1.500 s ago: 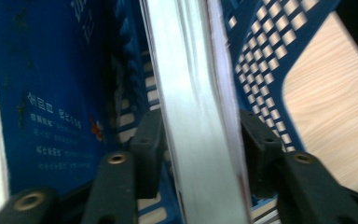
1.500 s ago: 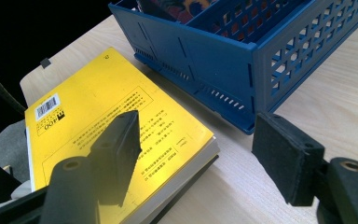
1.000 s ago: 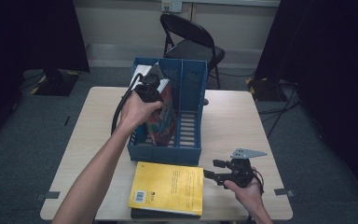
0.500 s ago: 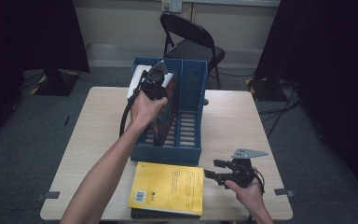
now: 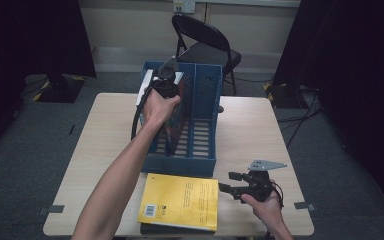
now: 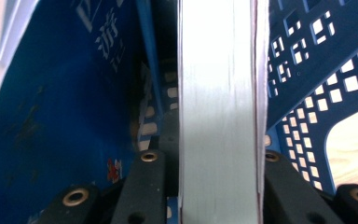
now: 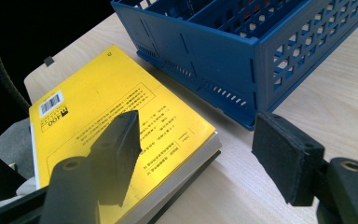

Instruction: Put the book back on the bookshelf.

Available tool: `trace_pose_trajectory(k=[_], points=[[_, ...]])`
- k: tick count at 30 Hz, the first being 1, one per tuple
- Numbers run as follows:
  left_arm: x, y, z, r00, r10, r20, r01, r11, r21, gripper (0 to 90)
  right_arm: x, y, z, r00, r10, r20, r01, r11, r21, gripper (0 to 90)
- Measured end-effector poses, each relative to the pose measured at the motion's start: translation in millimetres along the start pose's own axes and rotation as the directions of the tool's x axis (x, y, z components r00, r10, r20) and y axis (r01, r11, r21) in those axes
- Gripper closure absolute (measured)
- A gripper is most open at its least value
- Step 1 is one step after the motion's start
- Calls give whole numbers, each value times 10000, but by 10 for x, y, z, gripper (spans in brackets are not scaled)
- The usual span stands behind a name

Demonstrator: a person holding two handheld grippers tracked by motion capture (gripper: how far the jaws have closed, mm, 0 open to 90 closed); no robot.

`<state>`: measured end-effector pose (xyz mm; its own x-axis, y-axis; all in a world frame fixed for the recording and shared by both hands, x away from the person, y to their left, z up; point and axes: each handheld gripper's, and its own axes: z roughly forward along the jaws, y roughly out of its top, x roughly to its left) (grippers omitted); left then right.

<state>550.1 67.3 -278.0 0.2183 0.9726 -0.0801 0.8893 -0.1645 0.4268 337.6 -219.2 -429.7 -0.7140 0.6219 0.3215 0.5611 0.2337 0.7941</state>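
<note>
My left gripper is over the blue file rack at the table's middle. It is shut on a thick book, and both jaws press its covers on either side of the pale page edge. The book stands on edge in a left slot, its red-patterned cover just showing. My right gripper rests near the table's front right and is open. Between its pads I see table and the corner of a yellow book. This yellow book lies flat in front of the rack.
A blue-covered book leans in the rack to the left of the held one. A dark book lies under the yellow one. A folding chair stands behind the table. Bare tabletop lies right of the rack.
My left hand has moved toward the rack's far end with the book. The book now stands more upright, so less of its patterned cover shows. The right gripper has stayed put.
</note>
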Motion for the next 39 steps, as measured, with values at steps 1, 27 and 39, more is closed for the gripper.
trace_pose_trajectory(k=[1, 27, 39], points=[[-9, 7, 4, 10000, 13, -40, -13, 10000, 24, 740, 0, 0, 2, 10000, -6, -10, 6, 10000, -4, 317], [-80, 13, 68, 9975, -281, -649, 256, 9989, -383, 735, 21, -21, 32, 9999, -61, -133, 63, 9999, 151, 318], [-40, -141, -86, 9990, 375, -242, -401, 9919, -1208, 606, 37, -18, 53, 9998, -114, -152, 117, 9997, 199, 317]])
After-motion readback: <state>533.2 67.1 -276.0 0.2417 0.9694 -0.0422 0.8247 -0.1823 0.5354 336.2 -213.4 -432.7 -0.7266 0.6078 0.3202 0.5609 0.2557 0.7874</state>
